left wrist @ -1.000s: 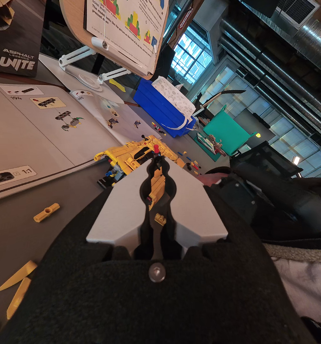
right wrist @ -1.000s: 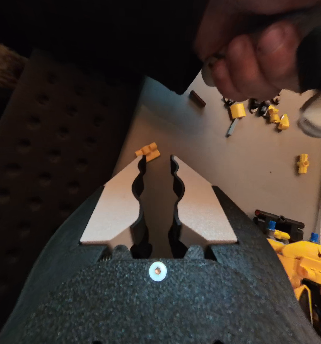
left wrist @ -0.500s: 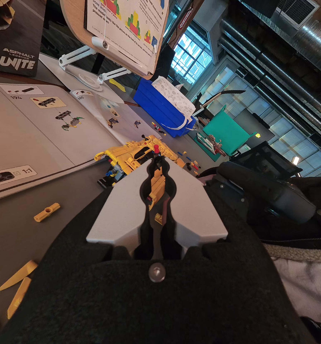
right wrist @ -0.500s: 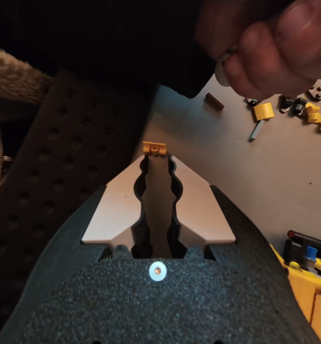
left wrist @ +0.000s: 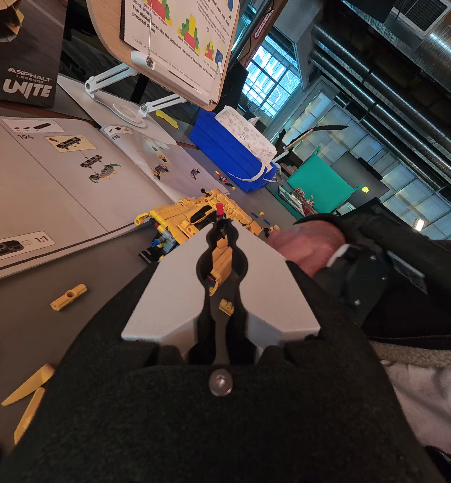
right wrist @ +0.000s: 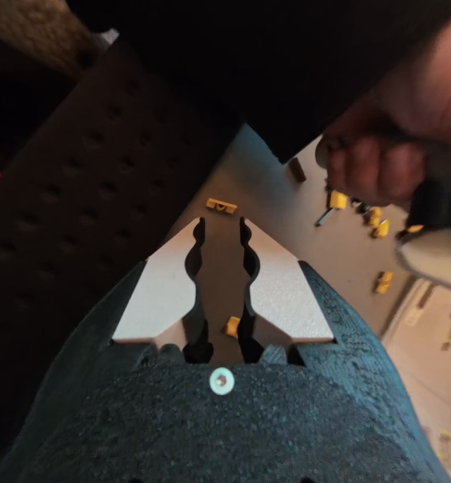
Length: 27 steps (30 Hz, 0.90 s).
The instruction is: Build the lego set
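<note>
The left gripper [left wrist: 222, 224] has its two white fingers closed at the tips on a small black piece topped by a red pin [left wrist: 220, 207]. Seen through the gap behind the tips is the yellow lego car model [left wrist: 193, 217], which lies on the grey table [left wrist: 70, 337] just beyond the fingers, against the edge of the open instruction booklet [left wrist: 62, 183]. A loose yellow connector [left wrist: 68, 296] lies on the table to the left, and two yellow wedge panels [left wrist: 28, 389] nearer the camera. A blue bin [left wrist: 227, 154] stands farther back.

The right gripper [right wrist: 221, 219] hangs over the table with its fingers apart and nothing between them. Just past the tips lies a small yellow bracket [right wrist: 221, 205], untouched. Another yellow piece [right wrist: 231, 326] shows low in the gap. To the right a hand [right wrist: 376, 167] grips the other tool's handle above scattered yellow pieces [right wrist: 378, 222].
</note>
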Tool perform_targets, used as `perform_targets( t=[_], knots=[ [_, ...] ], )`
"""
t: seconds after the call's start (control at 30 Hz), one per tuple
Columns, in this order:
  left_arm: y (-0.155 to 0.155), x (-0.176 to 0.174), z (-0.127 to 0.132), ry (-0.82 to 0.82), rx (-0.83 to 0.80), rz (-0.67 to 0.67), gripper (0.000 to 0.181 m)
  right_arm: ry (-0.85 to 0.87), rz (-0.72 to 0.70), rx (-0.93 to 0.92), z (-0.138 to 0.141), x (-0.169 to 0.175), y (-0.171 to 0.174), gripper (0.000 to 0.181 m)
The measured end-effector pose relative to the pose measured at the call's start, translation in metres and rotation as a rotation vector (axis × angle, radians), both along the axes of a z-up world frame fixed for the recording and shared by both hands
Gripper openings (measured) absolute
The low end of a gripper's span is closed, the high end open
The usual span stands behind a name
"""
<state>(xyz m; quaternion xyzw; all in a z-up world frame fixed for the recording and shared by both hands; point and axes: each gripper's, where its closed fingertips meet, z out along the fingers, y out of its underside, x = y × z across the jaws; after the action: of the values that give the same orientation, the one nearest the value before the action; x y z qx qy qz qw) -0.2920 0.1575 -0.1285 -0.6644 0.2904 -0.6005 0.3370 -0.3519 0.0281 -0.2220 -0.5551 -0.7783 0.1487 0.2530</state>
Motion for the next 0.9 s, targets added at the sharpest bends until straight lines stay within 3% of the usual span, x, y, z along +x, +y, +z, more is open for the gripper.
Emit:
perform_targets(
  t=[0.23,0.4,0.57,0.9],
  knots=[
    [0.008,-0.007,-0.001,-0.005,-0.005,0.027,0.006,-0.061,0.323,0.325,0.010,-0.013,0.004,0.016],
    [0.012,-0.010,0.000,-0.016,-0.009,0.033,0.006,-0.224,0.473,0.250,-0.007,-0.009,-0.002,0.020],
    [0.011,-0.009,0.001,-0.024,-0.007,0.032,0.005,-0.283,0.579,0.217,-0.014,-0.009,-0.001,0.021],
    [0.010,-0.009,0.001,-0.026,-0.009,0.022,0.006,-0.323,0.621,0.127,-0.017,-0.018,-0.002,0.017]
  ],
)
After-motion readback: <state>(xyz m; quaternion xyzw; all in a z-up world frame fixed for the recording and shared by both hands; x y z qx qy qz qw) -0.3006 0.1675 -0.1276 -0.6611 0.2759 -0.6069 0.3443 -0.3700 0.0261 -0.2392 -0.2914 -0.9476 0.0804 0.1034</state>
